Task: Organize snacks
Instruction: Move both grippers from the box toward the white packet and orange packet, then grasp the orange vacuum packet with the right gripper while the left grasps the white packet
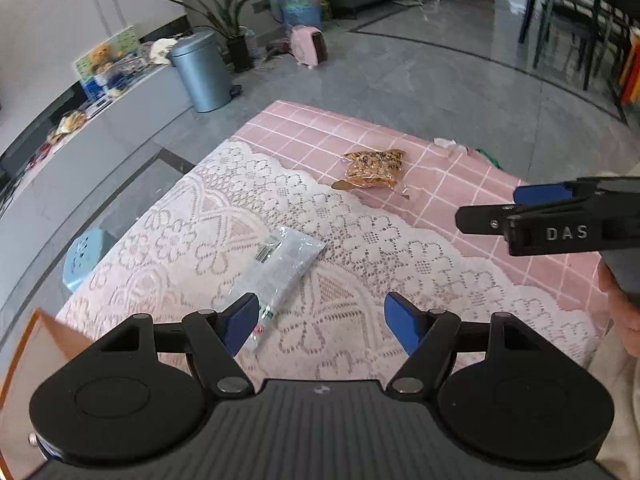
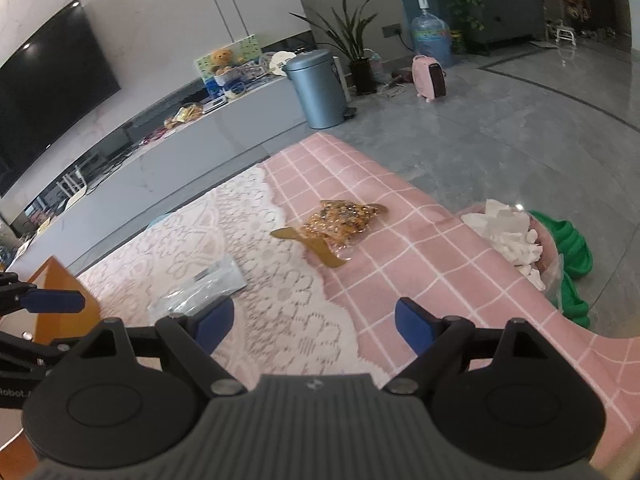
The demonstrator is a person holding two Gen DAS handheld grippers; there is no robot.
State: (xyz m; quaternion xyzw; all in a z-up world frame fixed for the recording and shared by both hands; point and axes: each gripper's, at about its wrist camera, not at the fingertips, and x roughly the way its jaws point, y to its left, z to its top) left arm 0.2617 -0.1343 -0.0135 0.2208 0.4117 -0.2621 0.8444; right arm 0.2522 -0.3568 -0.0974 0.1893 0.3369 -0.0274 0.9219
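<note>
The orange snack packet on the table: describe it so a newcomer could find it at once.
Start at the table with the pink checked cloth and find the scalloped edge of the white lace runner. Just past that edge, on the bare pink checks, lies the orange snack packet. Its clear wrap shows golden-brown pieces, unlike the pale, flat packet on the lace.

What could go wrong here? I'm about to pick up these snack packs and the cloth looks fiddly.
1. The clear pack lies flat on the lace cloth; the open left gripper might snag the lace.
2. The orange snack bag is glossy and may slip from the open right gripper.
3. The white pieces sit at the table edge and could get knocked off.
</note>
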